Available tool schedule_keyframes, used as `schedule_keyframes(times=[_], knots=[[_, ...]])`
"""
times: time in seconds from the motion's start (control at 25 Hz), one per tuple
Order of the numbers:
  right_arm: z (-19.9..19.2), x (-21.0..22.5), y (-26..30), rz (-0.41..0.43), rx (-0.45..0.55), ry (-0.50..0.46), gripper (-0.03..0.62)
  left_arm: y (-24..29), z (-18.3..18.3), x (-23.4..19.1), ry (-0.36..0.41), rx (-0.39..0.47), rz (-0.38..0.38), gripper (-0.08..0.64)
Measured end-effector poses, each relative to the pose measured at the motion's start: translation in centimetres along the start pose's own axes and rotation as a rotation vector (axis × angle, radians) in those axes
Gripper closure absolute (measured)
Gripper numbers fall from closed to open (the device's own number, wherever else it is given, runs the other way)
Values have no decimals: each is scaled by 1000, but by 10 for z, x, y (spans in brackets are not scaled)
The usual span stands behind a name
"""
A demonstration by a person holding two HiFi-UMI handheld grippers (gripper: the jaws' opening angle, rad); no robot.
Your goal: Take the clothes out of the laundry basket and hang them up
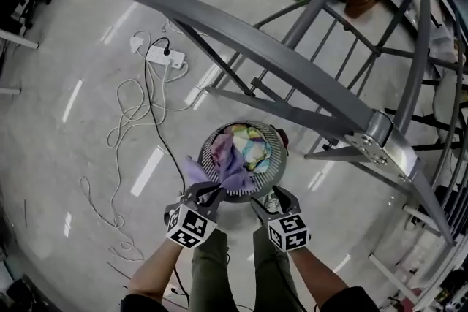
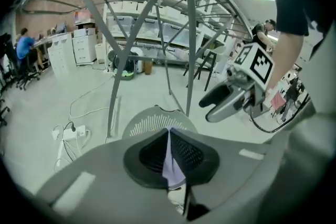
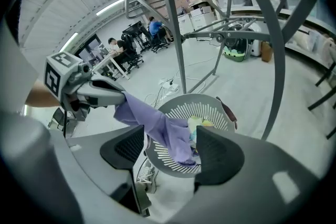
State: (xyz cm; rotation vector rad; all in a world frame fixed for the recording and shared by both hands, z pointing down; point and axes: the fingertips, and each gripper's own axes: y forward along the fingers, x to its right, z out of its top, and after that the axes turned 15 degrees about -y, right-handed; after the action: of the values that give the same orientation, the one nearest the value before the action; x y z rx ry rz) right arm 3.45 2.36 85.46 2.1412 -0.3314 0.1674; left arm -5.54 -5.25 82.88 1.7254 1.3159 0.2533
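Note:
A round grey slotted laundry basket [image 1: 272, 170] stands on the floor with colourful clothes [image 1: 252, 142] inside. My left gripper [image 1: 207, 192] is shut on a corner of a purple cloth [image 1: 228, 161], which trails from its jaws down over the basket's rim. In the left gripper view the cloth [image 2: 172, 170] is pinched between the closed pads [image 2: 152, 155]. My right gripper [image 1: 265, 202] hangs beside it, open and holding nothing. In the right gripper view the purple cloth [image 3: 157, 126] stretches from the left gripper [image 3: 100, 93] into the basket [image 3: 215, 110].
A large grey metal drying rack [image 1: 219, 18] arches over the basket, with legs and bars to the right and behind. A power strip [image 1: 164, 55] and loose cables [image 1: 128, 109] lie on the floor to the left. People sit at desks [image 3: 152, 26] far off.

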Motion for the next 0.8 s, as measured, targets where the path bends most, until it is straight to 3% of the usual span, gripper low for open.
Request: schedule_keyframes(times=[0.24, 0.48, 0.64, 0.8], knots=[[-4, -17, -3, -1, -16, -2, 281, -46, 49, 27, 17, 90, -65, 554], [10, -6, 1, -22, 21, -23, 281, -100, 90, 52, 117, 187, -127, 554], [29, -9, 6, 19, 78, -92, 281, -130, 123, 62, 129, 279, -158, 554], [61, -33, 12, 85, 183, -196, 290, -142, 134, 62, 132, 302, -152, 554]])
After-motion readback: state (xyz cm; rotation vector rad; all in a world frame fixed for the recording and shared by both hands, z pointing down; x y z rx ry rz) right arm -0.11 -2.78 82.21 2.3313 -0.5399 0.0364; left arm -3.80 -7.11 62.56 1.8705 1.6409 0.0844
